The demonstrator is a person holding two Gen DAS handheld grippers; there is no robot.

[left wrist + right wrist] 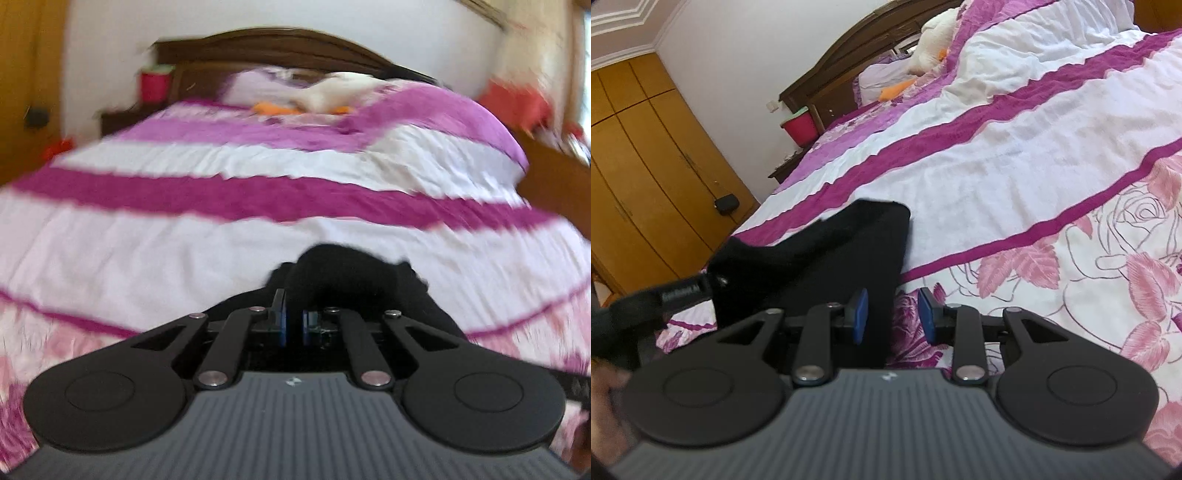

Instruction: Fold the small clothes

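Observation:
A black garment [351, 266] lies on the pink-and-white striped bedspread [184, 240], bunched up just ahead of my left gripper [294, 321]. That gripper's blue pads stand close together with dark cloth at them. In the right wrist view the left gripper [690, 288] holds the garment [849, 251] by its left corner, raised off the bedspread [1015, 166]. My right gripper [894, 315] is open. Its left pad is over the garment's right edge and its right pad is over the flowered bedspread, neither pressing on cloth.
A white plush toy with orange parts [934, 37] lies by the pillows under the dark wooden headboard [258, 44]. A red bucket [799, 127] stands on a nightstand. A wooden wardrobe [646, 166] fills the left. A hand [605, 387] shows at the lower left.

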